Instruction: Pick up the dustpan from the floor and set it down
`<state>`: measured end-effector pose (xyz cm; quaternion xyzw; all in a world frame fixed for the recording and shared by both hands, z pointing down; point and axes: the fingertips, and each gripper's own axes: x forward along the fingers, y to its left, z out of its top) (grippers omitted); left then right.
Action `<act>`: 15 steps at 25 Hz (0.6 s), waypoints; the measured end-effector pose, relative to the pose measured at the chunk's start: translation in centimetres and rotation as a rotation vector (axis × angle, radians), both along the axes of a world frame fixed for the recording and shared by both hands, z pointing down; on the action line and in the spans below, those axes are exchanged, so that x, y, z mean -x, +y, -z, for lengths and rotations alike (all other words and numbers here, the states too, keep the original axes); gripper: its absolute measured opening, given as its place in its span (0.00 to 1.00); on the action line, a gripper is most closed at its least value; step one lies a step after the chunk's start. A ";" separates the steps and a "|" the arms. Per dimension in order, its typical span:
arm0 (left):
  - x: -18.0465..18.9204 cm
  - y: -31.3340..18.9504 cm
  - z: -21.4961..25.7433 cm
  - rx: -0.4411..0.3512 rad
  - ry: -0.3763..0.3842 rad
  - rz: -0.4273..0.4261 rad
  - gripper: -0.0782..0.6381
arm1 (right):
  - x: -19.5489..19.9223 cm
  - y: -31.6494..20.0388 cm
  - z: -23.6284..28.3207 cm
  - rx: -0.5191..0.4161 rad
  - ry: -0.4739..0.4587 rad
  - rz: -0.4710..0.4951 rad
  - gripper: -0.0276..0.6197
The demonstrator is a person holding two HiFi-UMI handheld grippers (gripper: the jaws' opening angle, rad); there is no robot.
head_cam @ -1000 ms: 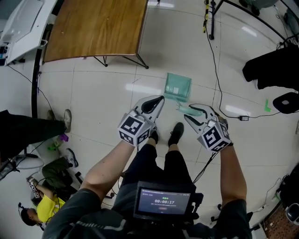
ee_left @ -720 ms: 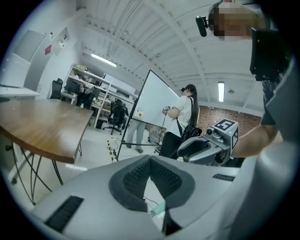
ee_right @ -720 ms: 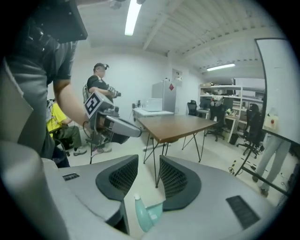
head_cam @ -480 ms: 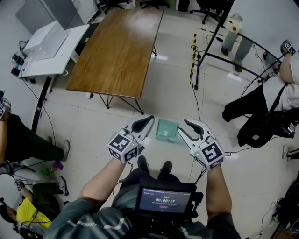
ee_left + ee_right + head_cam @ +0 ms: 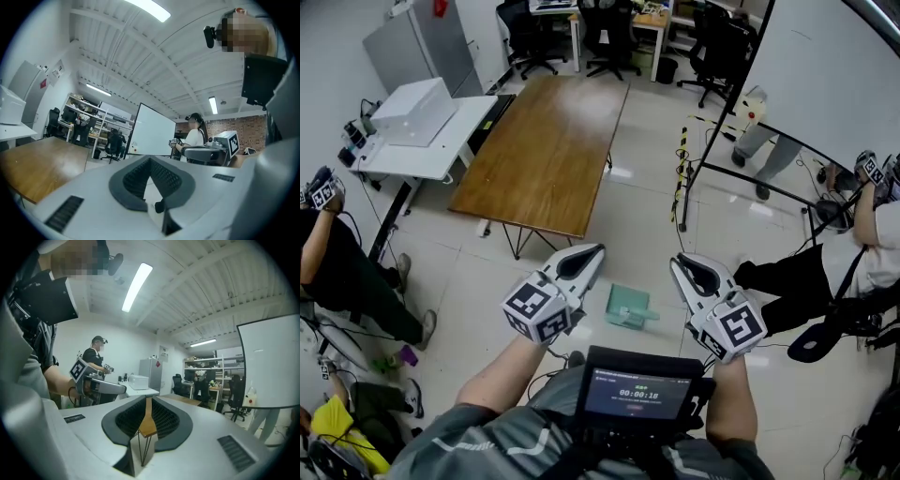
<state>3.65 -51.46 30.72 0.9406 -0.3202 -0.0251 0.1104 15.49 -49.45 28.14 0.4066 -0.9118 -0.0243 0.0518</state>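
Note:
The green dustpan (image 5: 627, 307) lies flat on the white tiled floor, its short handle pointing right. Both grippers are held high above it, pointing level, with the dustpan seen between them in the head view. My left gripper (image 5: 596, 251) is shut, fingertips together and nothing in them; in the left gripper view (image 5: 150, 159) only the room shows through the slit. My right gripper (image 5: 679, 262) has just been closing, with nothing between its jaws; in the right gripper view its tips (image 5: 147, 399) meet and only a thin slit stays behind them.
A long wooden table (image 5: 548, 150) on thin metal legs stands ahead. A white desk (image 5: 422, 127) with a box is at the left. A whiteboard frame (image 5: 741, 141) and cables run at the right. People stand at both sides, and office chairs are at the far end.
Both grippers have risen well away from the floor and now point level. The right gripper has left the dustpan's handle. The dustpan stays on the floor and looks smaller, more of the room showing.

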 end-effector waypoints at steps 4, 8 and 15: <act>0.3 1.8 3.5 -0.054 0.023 -0.018 0.14 | 0.4 1.8 3.2 -0.022 -0.011 0.005 0.07; 0.2 2.3 4.9 -0.060 0.033 -0.019 0.14 | -0.1 1.9 4.8 -0.016 -0.027 -0.033 0.07; 0.2 2.9 5.8 -0.060 0.027 -0.039 0.14 | -0.2 2.5 5.8 -0.002 -0.047 -0.066 0.07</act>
